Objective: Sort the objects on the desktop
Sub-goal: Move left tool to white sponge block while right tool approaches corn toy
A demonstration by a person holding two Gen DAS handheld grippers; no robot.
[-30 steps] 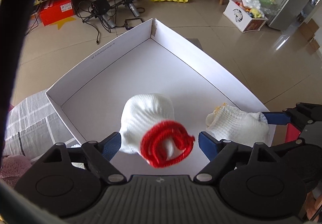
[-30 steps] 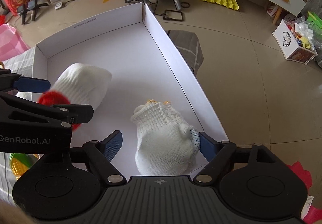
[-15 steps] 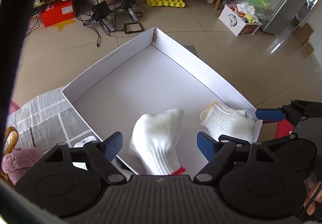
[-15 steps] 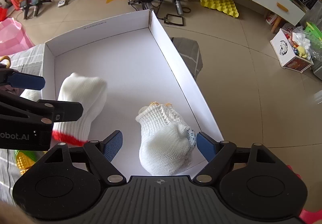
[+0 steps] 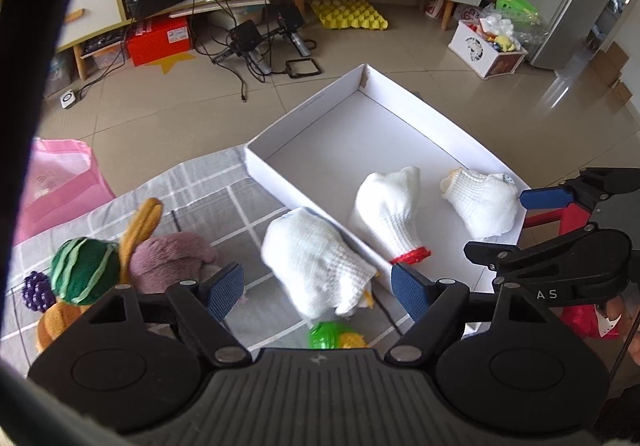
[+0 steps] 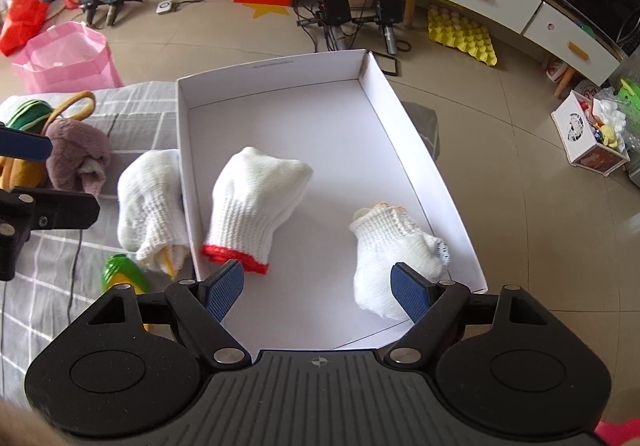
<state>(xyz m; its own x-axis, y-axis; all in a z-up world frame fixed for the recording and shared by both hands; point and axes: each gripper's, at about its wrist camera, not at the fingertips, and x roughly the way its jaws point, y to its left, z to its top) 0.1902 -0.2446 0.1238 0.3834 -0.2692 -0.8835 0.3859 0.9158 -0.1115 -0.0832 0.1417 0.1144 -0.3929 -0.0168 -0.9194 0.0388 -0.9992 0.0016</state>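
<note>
A white box stands on a grey checked cloth. Inside it lie a white glove with a red cuff and a white glove with a yellow cuff. A third white glove lies on the cloth against the box's left wall. My left gripper is open and empty above this third glove. My right gripper is open and empty over the box's near end, between the two gloves inside.
On the cloth left of the box lie a mauve plush, a knitted watermelon, a purple grape toy and a green-and-yellow toy. A pink bag stands on the floor beyond.
My left gripper let go of the red-cuffed glove, which now lies in the box. Both grippers pulled back and up, the left one shifting left over the third glove.
</note>
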